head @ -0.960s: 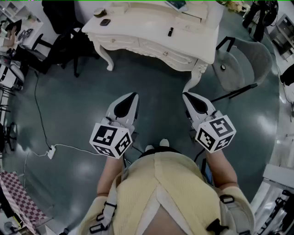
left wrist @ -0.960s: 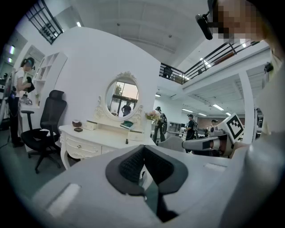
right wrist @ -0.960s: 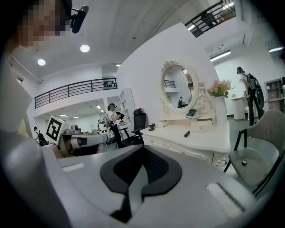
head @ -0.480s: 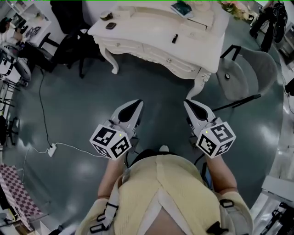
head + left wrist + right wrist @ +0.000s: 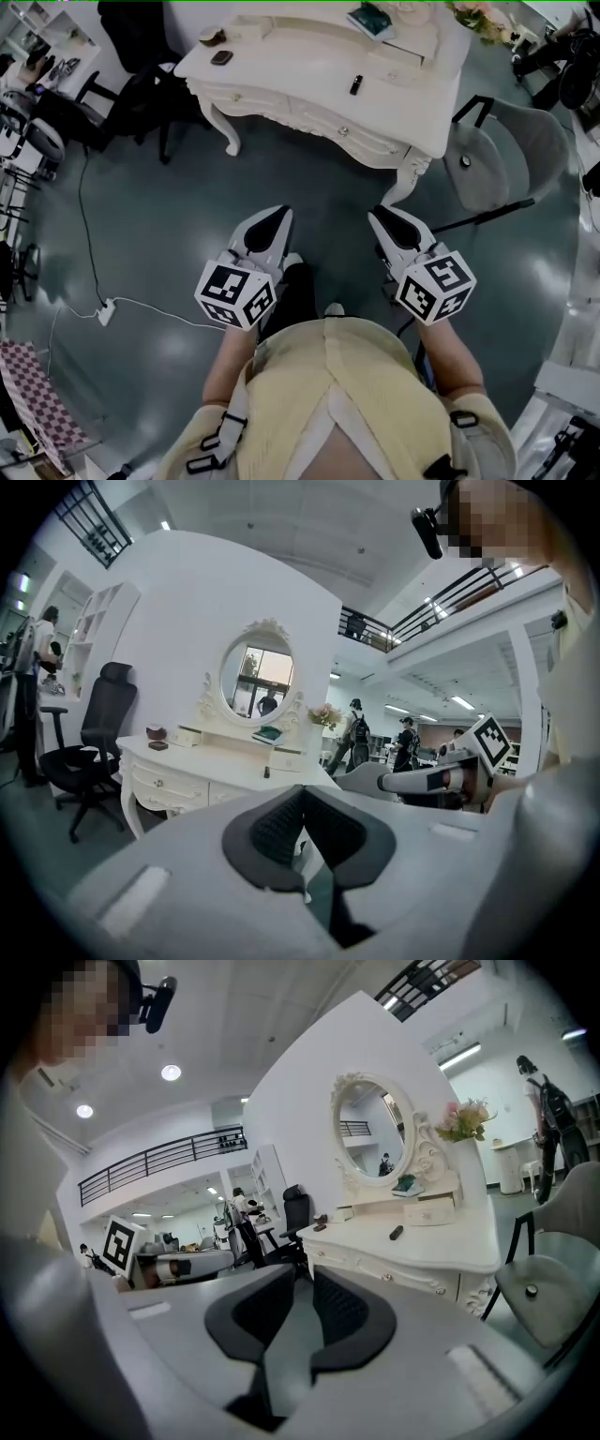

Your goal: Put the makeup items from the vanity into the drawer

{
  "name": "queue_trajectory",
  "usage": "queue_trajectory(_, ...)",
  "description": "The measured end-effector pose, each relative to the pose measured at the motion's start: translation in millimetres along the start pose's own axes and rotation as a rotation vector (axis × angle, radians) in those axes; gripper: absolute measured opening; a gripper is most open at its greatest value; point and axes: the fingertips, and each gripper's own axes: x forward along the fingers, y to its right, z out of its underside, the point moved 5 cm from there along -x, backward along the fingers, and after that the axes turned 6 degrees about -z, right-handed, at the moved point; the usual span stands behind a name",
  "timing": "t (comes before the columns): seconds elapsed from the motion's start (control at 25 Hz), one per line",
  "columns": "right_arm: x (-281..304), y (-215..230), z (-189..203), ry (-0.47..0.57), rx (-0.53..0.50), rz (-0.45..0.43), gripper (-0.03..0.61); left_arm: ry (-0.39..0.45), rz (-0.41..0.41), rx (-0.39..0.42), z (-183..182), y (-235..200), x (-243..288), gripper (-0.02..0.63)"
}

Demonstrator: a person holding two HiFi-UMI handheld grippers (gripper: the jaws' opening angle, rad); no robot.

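The white vanity stands ahead of me, its front drawers closed. On its top lie a small black stick, a dark compact, a round jar and a teal box. My left gripper hangs over the floor short of the vanity, its jaws shut and empty. My right gripper is level with it. Its jaws are opening, with a narrow gap and nothing between them. Neither gripper touches the vanity.
A grey chair stands right of the vanity and a black office chair left of it. A cable with a power strip lies on the dark floor to my left. An oval mirror tops the vanity. People stand in the background.
The vanity has shifted slightly in the head view as I step towards it, a dark leg now showing between the grippers. Both grippers stay side by side in front of me.
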Motion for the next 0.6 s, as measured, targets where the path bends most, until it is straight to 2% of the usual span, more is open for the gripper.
queue_trajectory(0.2,28,19,-2,-0.018,-0.002,0.028,0.085,-0.008,0.019,-0.014,-1,-23,35,-0.009)
queue_trajectory(0.6,110,60,-29,-0.024,0.037,0.163,0.128,-0.060,0.117,0.013,-30,-95,114,-0.009)
